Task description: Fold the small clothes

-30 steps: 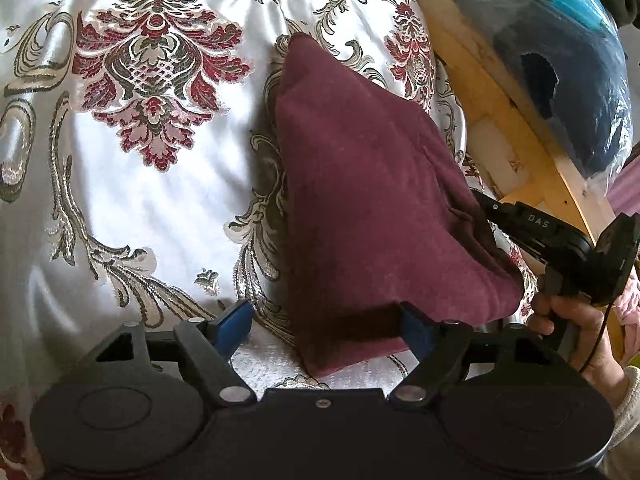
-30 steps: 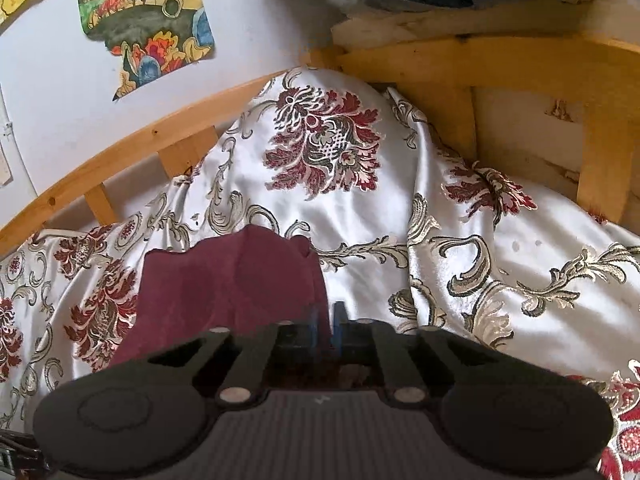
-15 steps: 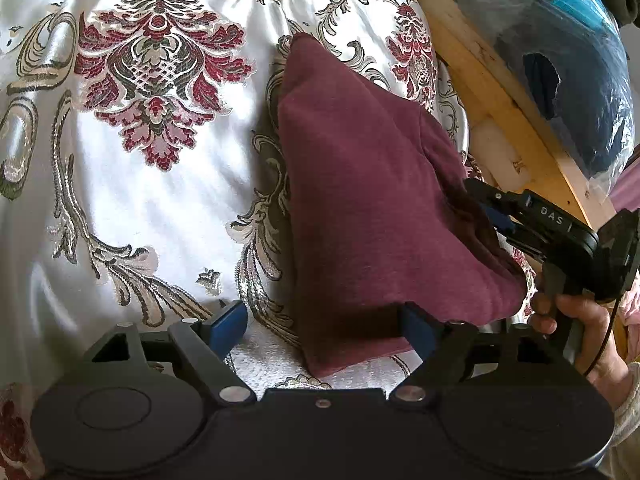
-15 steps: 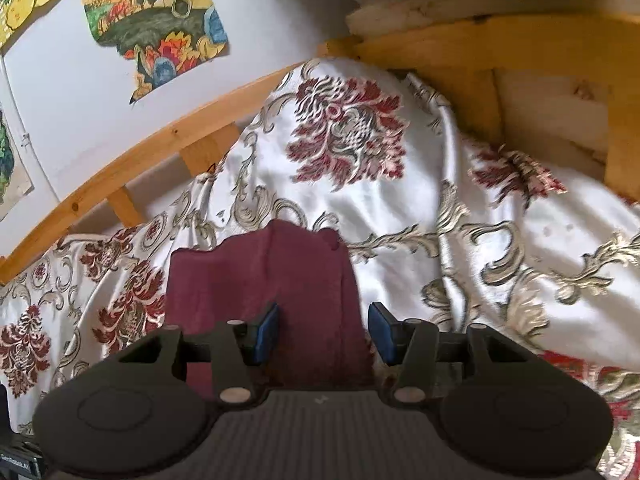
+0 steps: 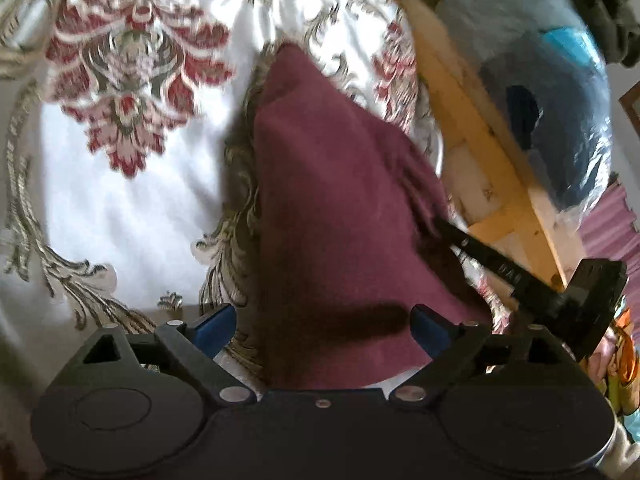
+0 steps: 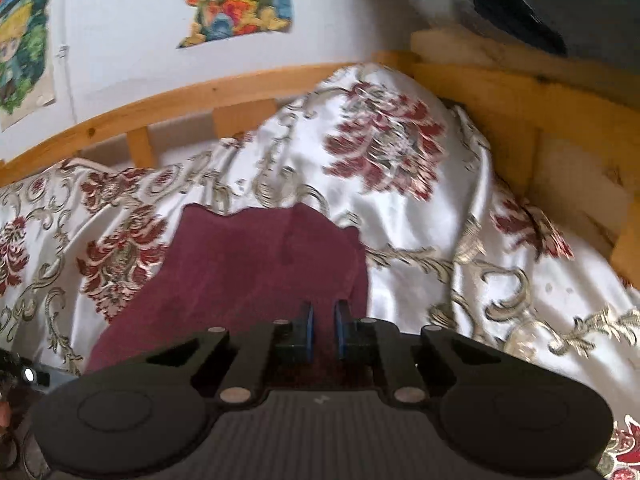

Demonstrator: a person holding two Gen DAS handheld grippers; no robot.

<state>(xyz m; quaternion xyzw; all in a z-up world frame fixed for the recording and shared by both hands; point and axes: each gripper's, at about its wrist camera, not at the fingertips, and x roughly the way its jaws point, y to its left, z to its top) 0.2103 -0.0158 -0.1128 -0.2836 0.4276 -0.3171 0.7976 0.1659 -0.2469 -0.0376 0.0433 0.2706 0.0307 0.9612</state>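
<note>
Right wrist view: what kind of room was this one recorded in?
Most likely a bedroom. The maroon garment lies on a satin floral bedspread inside a wooden bed frame, with children's cartoon posters on the white wall behind.

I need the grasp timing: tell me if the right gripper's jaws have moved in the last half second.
Yes. The right gripper has closed from wide open to a narrow gap, over the maroon garment's edge.

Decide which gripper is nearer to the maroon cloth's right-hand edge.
Right. The right gripper has its fingers nearly shut on the folded maroon cloth at that edge. The left gripper is wide open, straddling the cloth's near end.
</note>
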